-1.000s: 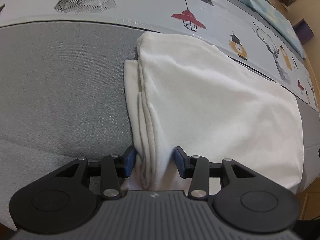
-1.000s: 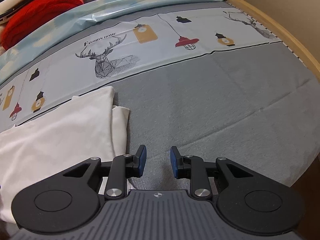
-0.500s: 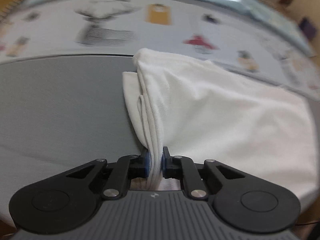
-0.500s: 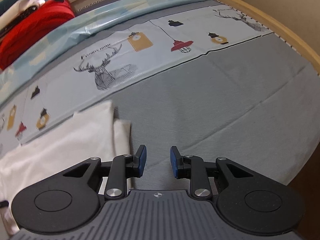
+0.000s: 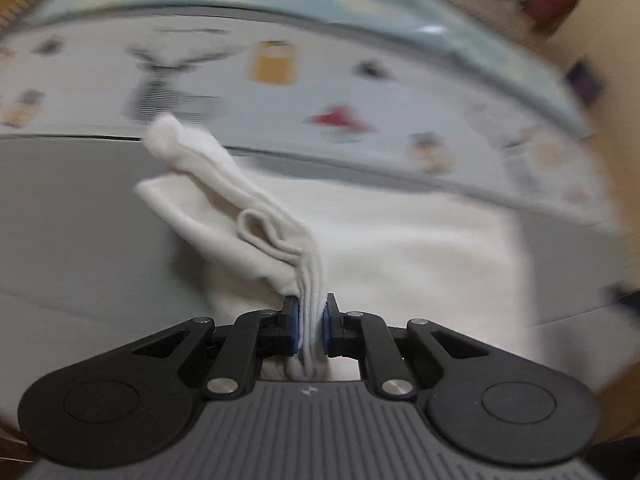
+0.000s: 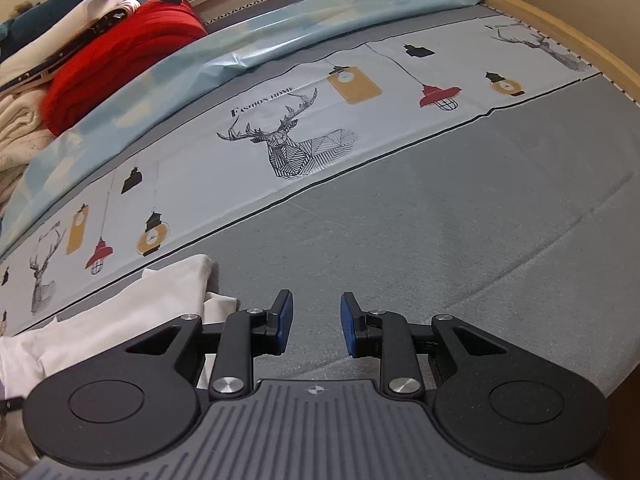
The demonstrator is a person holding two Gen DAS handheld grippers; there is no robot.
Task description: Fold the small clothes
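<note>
A white garment (image 5: 400, 248) lies partly folded on the grey bed cover. My left gripper (image 5: 311, 326) is shut on its bunched near edge and lifts that edge, so a twisted strip of cloth (image 5: 224, 184) rises away from the bed. The left wrist view is blurred by motion. In the right wrist view the same garment (image 6: 132, 312) shows at the lower left. My right gripper (image 6: 316, 326) is open and empty over bare grey cover, just right of the garment's corner, not touching it.
A printed sheet with deer and lanterns (image 6: 288, 148) runs across the bed beyond the garment. A pile of clothes, with a red one (image 6: 120, 52) on it, lies at the far left. The wooden bed edge (image 6: 568, 32) curves along the right.
My left gripper closed on the garment's edge and has lifted and pulled it, bunching the cloth. My right gripper stayed open and drew back to the right, away from the garment.
</note>
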